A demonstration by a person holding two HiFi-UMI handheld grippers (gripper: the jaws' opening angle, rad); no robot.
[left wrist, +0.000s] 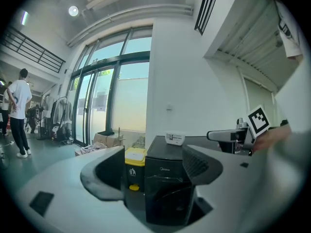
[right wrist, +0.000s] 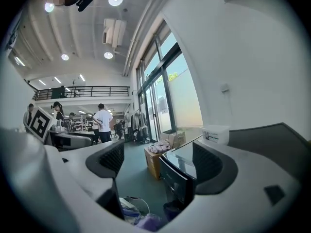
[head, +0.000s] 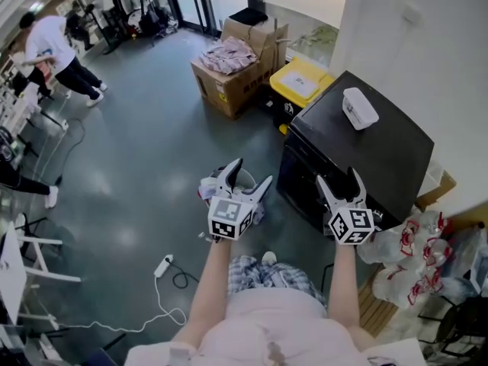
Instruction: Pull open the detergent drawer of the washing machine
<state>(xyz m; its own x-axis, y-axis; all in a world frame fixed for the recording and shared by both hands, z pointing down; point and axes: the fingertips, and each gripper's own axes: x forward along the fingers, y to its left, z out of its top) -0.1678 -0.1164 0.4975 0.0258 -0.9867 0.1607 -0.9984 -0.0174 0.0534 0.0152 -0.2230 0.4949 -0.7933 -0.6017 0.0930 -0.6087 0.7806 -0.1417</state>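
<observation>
The black washing machine (head: 374, 147) stands at the right against a white wall, with a white box (head: 359, 107) on its lid. Its front top panel (head: 303, 157) faces me; I cannot pick out the detergent drawer on it. My right gripper (head: 337, 177) is open and empty, hovering just in front of that top front edge without touching it. In the right gripper view the panel (right wrist: 178, 177) lies between the spread jaws, still some way off. My left gripper (head: 252, 172) is open and empty, left of the machine. It looks at the machine's front (left wrist: 167, 178).
A yellow-lidded bin (head: 303, 78) and a cardboard box of clothes (head: 229, 59) sit behind the machine. A laundry basket (right wrist: 133, 208) rests on the floor below the grippers. Plastic bags (head: 412, 250) lie at the right, a power strip (head: 163, 266) on the floor, and people (head: 57, 48) stand far left.
</observation>
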